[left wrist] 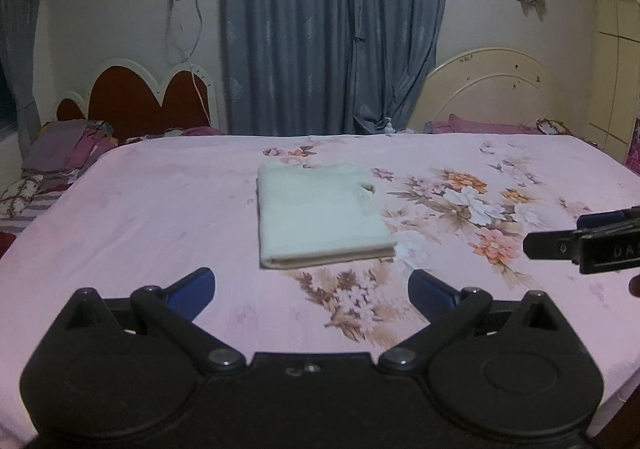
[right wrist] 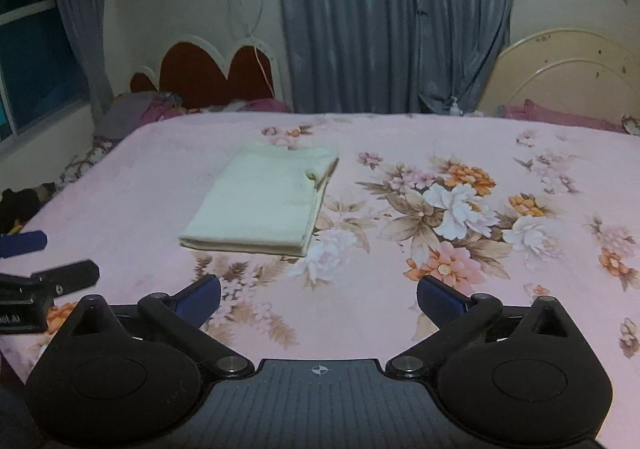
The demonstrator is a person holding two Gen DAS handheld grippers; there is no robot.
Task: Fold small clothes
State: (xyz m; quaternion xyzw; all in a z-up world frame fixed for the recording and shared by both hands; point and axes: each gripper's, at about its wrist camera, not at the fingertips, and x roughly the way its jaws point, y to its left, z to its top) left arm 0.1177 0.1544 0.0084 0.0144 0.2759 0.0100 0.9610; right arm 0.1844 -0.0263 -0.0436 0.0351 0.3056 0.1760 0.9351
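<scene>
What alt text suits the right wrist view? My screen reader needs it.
A folded pale cream garment lies on a pink floral bedsheet, beyond the open, empty right gripper; the left gripper shows at the left edge.

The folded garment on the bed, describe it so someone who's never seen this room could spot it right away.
Find the bed's pink floral sheet in front of the blue curtains. The folded garment lies near its middle, left of the big flower print. It is the only plain, pale cream rectangle there.

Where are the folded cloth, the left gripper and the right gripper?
folded cloth (left wrist: 320,215), left wrist view, middle of top layer
left gripper (left wrist: 312,289), left wrist view, midway between fingertips
right gripper (right wrist: 319,296), right wrist view, midway between fingertips
</scene>
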